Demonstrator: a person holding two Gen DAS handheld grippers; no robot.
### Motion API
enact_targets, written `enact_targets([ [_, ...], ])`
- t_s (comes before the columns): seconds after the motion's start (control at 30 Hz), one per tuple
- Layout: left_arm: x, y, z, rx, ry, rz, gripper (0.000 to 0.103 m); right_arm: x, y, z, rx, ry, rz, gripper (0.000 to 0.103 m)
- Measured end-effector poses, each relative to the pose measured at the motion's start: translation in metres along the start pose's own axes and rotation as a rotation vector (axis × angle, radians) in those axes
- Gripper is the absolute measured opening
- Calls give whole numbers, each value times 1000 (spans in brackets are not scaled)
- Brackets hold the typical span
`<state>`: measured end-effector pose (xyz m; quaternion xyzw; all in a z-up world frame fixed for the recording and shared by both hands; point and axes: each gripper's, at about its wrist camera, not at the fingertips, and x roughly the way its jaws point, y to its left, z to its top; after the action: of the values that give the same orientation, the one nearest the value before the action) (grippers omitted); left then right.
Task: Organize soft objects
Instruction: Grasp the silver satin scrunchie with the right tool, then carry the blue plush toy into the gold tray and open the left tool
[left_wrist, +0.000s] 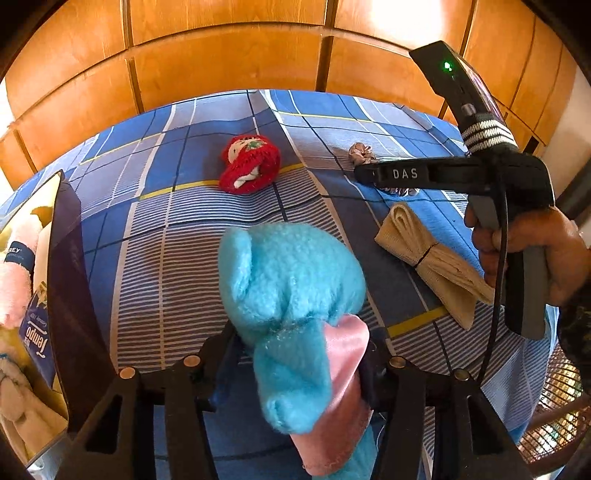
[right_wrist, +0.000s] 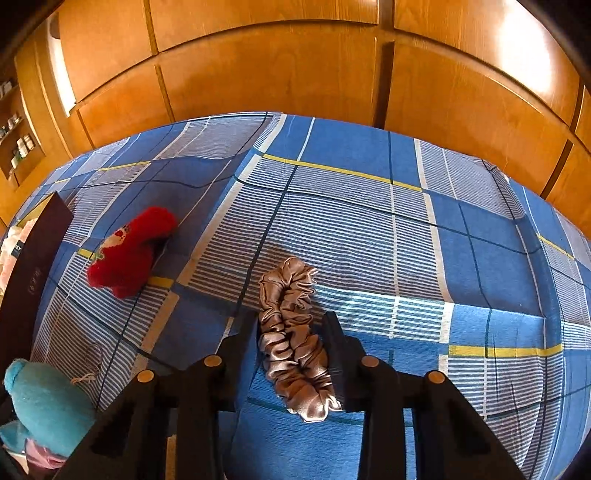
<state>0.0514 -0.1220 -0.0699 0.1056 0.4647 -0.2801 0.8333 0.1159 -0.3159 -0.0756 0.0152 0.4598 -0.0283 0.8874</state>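
Left wrist view: the left gripper (left_wrist: 295, 354) sits at the bottom centre of the frame, its two black fingers (left_wrist: 218, 354) drawn in on a fluffy turquoise plush toy (left_wrist: 291, 295) with a pink satin part (left_wrist: 343, 373). The toy bulges up out of the grip and fills the middle of the picture, blocking the bedding right behind it.

Right wrist view: the right gripper (right_wrist: 291, 350) is at the bottom centre, its fingers (right_wrist: 242, 343) fairly narrow, one on each side of a crumpled silver-brown satin scrunchie (right_wrist: 291, 332) that lies on the blue checked bedspread (right_wrist: 406, 240). The fingers press against the scrunchie's sides, and its two ends stick out past them, above and below.

In the left wrist view, a red knitted doll (left_wrist: 249, 168) lies on the bedspread in the upper centre. To the right lies a beige folded cloth (left_wrist: 432, 258) tied with a dark band. A hand (left_wrist: 532, 251) at the right edge grips the handle of the right gripper, whose finger, marked DAS, reaches left over the scrunchie. At the left edge stands a dark box (left_wrist: 70, 280) holding pale soft items and a blue tissue pack (left_wrist: 35, 332). Orange wooden panels (left_wrist: 221, 62) fill the top of the frame.
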Motion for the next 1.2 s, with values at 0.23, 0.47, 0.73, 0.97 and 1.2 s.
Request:
enact_targets([
  [0.23,-7,-2,-2,-1,-20,17,47,0,1,-2,-13,-20,-2,34],
  [0.47,-28,-4,1,8,-70,47,47,0,2,-3,-26,-42,-19,34],
  [0.73,-65,0,11,-28,-139,74,47,0,4,-3,-35,-48,-36,34],
  [0.97,-86,13,11,-73,-166,96,47,-1,4,-3,-31,-52,-34,34],
  [1.2,-97,22,8,-112,-179,111,47,-1,4,-4,-31,-54,-35,34],
])
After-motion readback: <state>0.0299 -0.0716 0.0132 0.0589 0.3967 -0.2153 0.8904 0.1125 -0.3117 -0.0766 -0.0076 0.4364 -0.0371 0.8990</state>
